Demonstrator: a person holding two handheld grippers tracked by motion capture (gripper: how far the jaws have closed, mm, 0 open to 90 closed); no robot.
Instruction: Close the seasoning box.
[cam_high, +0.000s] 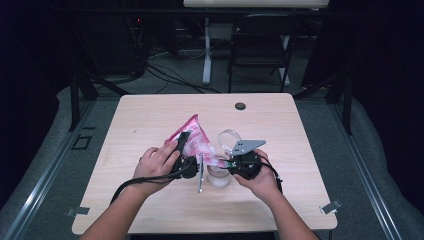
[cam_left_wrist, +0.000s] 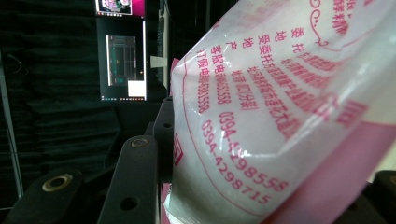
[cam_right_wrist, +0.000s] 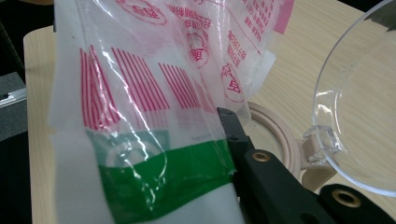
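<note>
Nearest me, the right hand-held gripper (cam_high: 231, 162) pinches the green-banded end of the pink-printed bag (cam_high: 192, 137) above the clear jar (cam_high: 218, 176). The left hand-held gripper (cam_high: 181, 145) clamps the bag's body, tilted above the bench (cam_high: 150, 115).

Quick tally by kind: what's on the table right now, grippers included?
Grippers: 2, left gripper and right gripper
Pink printed bag: 1
Clear jar with hinged lid: 1
Metal spoon: 1
Total: 5
</note>
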